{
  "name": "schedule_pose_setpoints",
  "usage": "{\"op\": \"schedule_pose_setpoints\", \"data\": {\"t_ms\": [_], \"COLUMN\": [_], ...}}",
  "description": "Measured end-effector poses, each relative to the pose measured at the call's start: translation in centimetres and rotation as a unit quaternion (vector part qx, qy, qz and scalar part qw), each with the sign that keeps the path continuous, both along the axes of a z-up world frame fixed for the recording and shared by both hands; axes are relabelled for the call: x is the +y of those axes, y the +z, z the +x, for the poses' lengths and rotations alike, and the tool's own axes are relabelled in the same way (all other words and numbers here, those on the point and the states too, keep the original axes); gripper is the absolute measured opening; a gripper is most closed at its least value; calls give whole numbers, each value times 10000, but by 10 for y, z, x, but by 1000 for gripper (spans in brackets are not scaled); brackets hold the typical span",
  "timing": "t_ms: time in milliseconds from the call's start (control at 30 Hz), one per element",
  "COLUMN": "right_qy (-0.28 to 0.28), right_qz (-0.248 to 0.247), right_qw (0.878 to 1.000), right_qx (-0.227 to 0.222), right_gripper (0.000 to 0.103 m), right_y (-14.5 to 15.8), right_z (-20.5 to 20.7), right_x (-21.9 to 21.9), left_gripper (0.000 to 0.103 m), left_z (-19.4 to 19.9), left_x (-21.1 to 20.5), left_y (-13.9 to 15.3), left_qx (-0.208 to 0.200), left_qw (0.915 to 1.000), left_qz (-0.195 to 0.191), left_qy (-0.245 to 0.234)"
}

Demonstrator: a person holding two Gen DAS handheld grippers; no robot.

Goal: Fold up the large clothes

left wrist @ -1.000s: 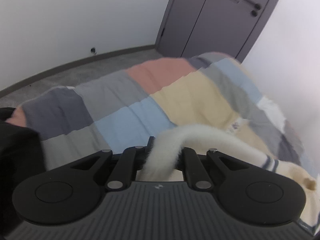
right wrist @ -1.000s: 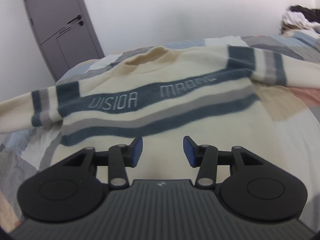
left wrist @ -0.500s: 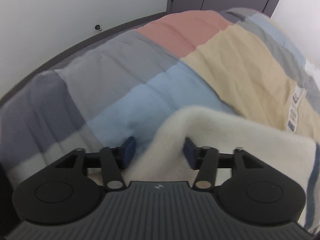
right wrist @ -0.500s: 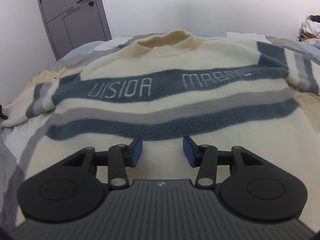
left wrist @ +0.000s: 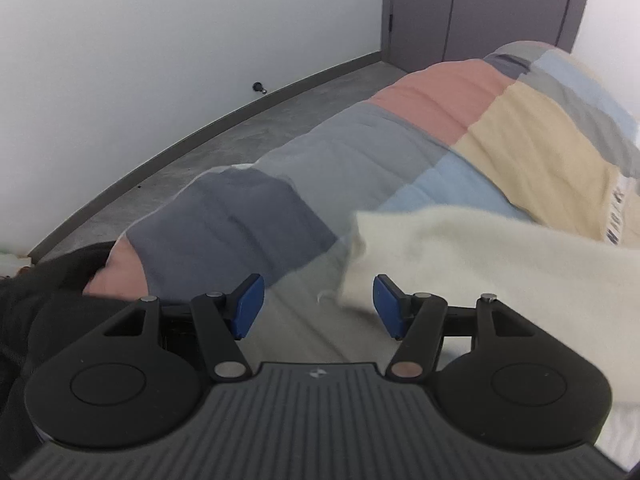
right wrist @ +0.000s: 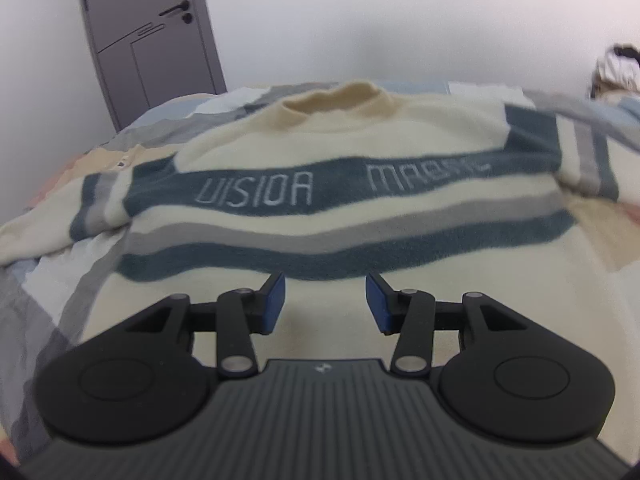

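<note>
A cream sweater with blue and grey stripes and lettering lies spread face up on the bed, collar at the far side. Its plain cream sleeve rests flat on the quilt in the left wrist view, with the cuff end just ahead of the right pad. My left gripper is open and its blue pads do not press the sleeve. My right gripper hovers open over the sweater's lower body with nothing between its pads.
A patchwork quilt covers the bed. Grey floor and a white wall lie beyond its left edge, and a grey door stands at the back. Dark fabric shows at the left. A clothes pile sits far right.
My left gripper went from shut on the cream sleeve to open, and the sleeve now lies on the quilt. The right gripper shifted a little over the sweater and stayed open.
</note>
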State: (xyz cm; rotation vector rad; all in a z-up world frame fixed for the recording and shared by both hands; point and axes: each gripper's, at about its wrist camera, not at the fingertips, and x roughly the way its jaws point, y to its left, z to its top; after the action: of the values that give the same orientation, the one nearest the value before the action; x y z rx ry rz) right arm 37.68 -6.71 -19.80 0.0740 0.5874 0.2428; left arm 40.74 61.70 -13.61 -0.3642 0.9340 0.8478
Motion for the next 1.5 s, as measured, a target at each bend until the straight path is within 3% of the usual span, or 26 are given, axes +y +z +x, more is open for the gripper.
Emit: {"op": "schedule_pose_setpoints", "data": {"t_ms": [300, 533, 667, 867, 1067, 1300, 1500], "right_qy": [111, -56, -62, 34, 36, 70, 104], "right_qz": [-151, -240, -306, -253, -90, 176, 353], "right_qw": [9998, 9995, 9994, 9997, 9998, 9981, 9960], "right_qx": [43, 200, 153, 26, -161, -582, -815], "right_gripper": [48, 48, 47, 47, 47, 47, 47], "right_y": [8, 1, -2, 2, 18, 39, 59], "right_z": [-22, -14, -11, -11, -30, -58, -82], "right_x": [19, 26, 35, 40, 27, -4, -32], "left_gripper": [66, 66, 66, 66, 66, 66, 66], "left_z": [-5, 21, 23, 10, -4, -31, -55], "left_x": [-28, -10, -15, -31, -71, -140, -218], "left_y": [-30, -67, -63, -43, -2, 54, 79], "left_qx": [-466, -408, -393, -544, -765, -1320, -1594], "left_qw": [9980, 9978, 9982, 9965, 9955, 9874, 9797], "left_qz": [-232, -504, -417, -601, -566, -721, -755], "left_qy": [-364, 159, 162, 210, -14, -486, -958]}}
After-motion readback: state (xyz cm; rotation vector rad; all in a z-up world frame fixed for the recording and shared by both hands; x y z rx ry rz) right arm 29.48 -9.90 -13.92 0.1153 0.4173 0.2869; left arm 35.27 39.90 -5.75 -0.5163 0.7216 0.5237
